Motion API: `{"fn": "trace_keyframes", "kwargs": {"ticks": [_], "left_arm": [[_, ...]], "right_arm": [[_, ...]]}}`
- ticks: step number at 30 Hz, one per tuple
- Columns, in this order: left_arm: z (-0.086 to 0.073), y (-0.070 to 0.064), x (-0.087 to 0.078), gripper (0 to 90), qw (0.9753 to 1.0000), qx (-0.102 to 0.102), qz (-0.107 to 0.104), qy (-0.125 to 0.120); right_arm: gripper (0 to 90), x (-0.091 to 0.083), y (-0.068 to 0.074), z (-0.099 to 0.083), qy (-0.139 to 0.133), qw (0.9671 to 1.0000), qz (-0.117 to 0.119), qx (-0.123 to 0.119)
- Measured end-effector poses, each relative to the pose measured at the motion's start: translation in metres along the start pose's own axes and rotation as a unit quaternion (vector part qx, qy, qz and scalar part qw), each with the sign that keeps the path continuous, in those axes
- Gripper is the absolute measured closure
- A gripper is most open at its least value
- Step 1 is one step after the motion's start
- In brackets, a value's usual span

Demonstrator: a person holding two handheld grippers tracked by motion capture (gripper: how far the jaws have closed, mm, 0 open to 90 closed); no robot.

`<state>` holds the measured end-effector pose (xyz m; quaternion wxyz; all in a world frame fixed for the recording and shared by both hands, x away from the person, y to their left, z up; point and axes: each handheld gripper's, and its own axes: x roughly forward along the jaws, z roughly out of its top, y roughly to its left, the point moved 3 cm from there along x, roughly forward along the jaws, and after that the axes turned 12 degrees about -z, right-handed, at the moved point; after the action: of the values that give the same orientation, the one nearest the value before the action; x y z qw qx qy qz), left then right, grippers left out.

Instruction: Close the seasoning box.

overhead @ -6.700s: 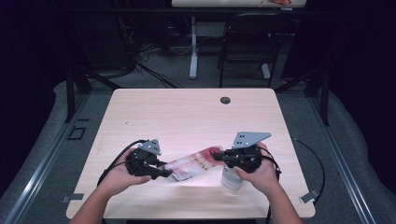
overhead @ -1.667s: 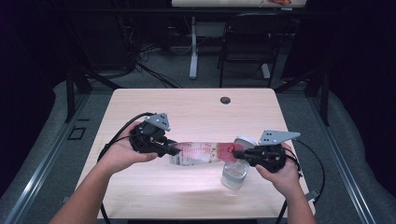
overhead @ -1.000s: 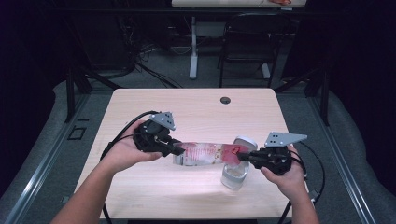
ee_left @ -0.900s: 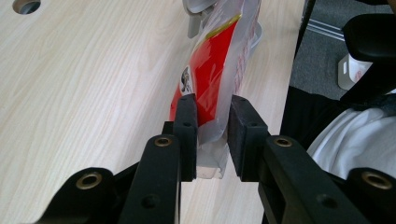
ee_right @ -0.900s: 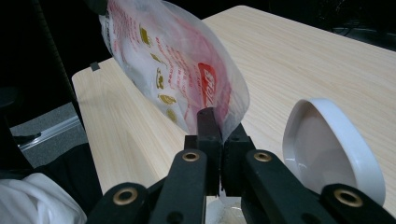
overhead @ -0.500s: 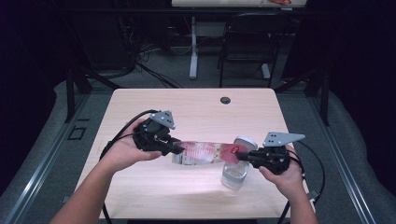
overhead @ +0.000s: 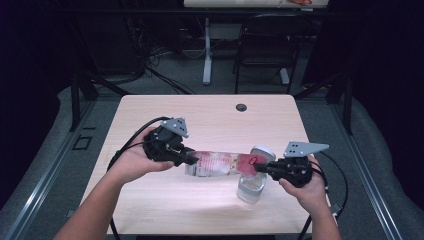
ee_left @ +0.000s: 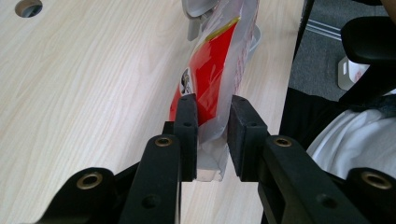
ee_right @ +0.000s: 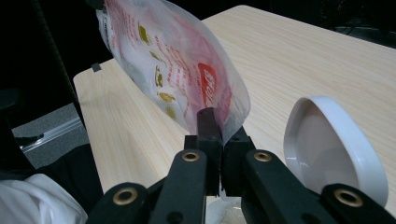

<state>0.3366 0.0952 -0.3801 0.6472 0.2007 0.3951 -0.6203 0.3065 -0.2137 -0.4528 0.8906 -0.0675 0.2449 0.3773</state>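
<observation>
Black tongs (overhead: 187, 158) with brass-ringed screws, grey plates, black cables

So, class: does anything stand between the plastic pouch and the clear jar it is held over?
Nothing visible does. The plastic pouch hangs between the left hand-held gripper and right hand-held gripper, above the clear jar. The white lid sits off to the side.

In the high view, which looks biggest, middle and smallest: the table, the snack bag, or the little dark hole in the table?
Largest to smallest:
1. table
2. snack bag
3. dark hole
</observation>
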Motion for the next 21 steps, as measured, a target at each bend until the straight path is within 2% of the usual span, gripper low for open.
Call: {"fn": "trace_keyframes", "kwargs": {"ticks": [6,21], "left_arm": [[-0.003,0.002,-0.003,75.5,1.0000,-0.004,0.006,0.004],[0.002,0.002,-0.005,75.2,1.0000,-0.003,0.006,-0.002]], "right_arm": [[89.1,0.007,0.003,0.000,0.008,0.9999,0.001,-0.009],[89.4,0.012,0.002,-0.004,0.009,0.9999,-0.002,-0.006]]}}
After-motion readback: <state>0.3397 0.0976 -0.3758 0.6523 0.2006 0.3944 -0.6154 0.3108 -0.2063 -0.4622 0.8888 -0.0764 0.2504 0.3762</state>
